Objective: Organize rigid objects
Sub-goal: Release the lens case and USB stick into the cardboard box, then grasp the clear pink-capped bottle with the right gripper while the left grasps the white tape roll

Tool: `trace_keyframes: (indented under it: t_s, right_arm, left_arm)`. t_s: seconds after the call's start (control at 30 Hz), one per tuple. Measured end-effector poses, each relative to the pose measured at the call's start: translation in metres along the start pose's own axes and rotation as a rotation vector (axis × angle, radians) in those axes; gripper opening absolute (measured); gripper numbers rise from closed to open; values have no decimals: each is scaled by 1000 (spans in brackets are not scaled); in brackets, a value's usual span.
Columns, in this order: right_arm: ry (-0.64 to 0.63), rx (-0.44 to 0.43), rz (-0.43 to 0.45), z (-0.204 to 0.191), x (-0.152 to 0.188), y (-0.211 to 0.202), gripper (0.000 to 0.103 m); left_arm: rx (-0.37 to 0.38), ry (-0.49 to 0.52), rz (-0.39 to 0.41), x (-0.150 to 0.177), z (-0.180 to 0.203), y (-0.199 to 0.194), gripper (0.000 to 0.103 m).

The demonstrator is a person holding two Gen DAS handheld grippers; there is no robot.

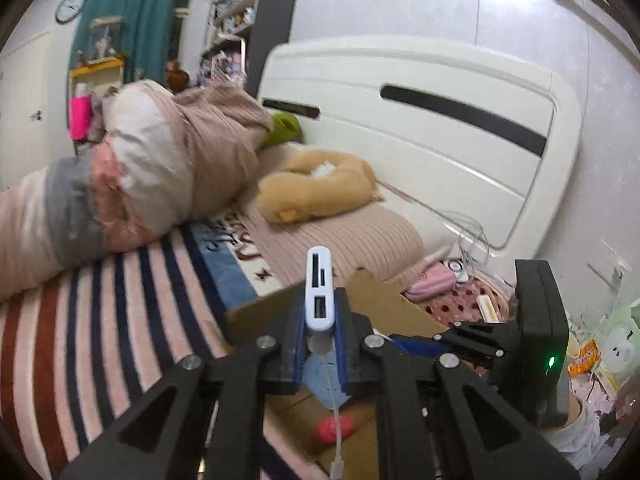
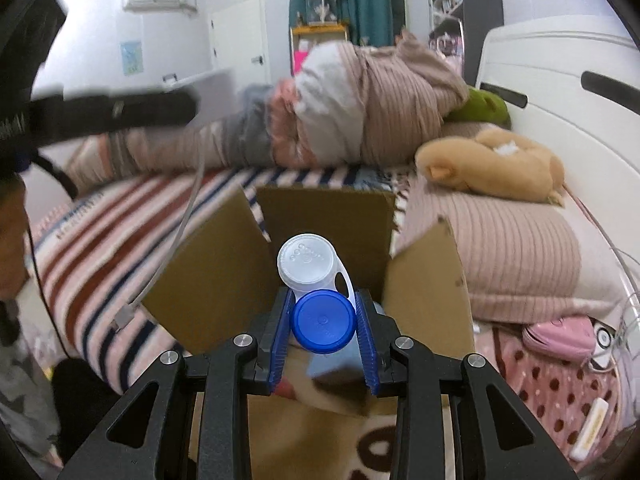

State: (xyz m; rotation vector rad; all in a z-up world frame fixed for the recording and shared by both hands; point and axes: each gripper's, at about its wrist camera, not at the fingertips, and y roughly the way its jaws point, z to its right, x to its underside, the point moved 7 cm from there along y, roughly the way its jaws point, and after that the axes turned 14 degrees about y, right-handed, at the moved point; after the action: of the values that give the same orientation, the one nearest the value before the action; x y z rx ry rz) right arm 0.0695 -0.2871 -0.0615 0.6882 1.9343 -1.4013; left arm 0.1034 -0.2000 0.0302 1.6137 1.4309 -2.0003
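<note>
I've got something in each hand, both lifted over the cardboard box [image 2: 324, 216] on the bed. My left gripper [image 1: 320, 334] is clamped tight on a slim white charger hub [image 1: 319, 288]: smooth hard plastic, rounded edges, dark slots on its face, standing upright between my blue ribbed pads [image 1: 341, 344], with a thin white cable [image 1: 332, 396] drooping below me. My right gripper [image 2: 324, 332] is pinched on a small case with two round lids [image 2: 316, 292], one glossy blue between the pads, one pale white poking out ahead, joined by a looped tab. Just beyond it stand the stiff, matte brown flaps, open. Down inside, beneath my left fingers, I glimpse something light blue and something pink; can't tell what. So I'd say sorting is partway: these two aren't in the box yet.
</note>
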Motion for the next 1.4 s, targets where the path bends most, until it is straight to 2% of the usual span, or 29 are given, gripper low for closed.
trace_keyframes:
  t_s: [0.2, 0.27, 0.5, 0.67, 0.73, 0.8, 0.9, 1.03, 1.17, 1.3, 1.4]
  right_arm:
    - [-16, 37, -42, 13, 15, 8, 29]
    - [-14, 44, -50, 18, 18, 8, 32]
    - [-23, 30, -54, 19, 18, 9, 34]
    - [-16, 28, -54, 19, 15, 10, 34]
    - [-13, 26, -56, 18, 15, 10, 34]
    - [-10, 22, -51, 15, 13, 8, 34]
    - [-12, 0, -29, 5, 8, 3, 35]
    - [-31, -72, 19, -28, -4, -9, 44]
    - [-81, -165, 43, -80, -12, -15, 44]
    - [-130, -256, 8, -142, -10, -1, 44]
    - [-150, -311, -58, -183, 3, 24, 44]
  left_arm:
    - [42, -2, -80, 13, 11, 42, 10]
    - [31, 13, -98, 16, 14, 52, 10]
    - [-7, 41, -152, 31, 10, 74, 11]
    - [-29, 29, -171, 41, 1, 75, 26]
    - [-40, 17, -161, 42, -4, 69, 43]
    - [-60, 2, -135, 41, -13, 55, 55]
    - [-100, -19, -95, 41, -31, 28, 60]
    - [-178, -52, -51, 47, -65, -15, 73]
    - [-274, -86, -41, 71, -109, -54, 78]
    - [-332, -143, -69, 113, -150, -74, 80]
    - [-342, -189, -87, 151, -177, -78, 80]
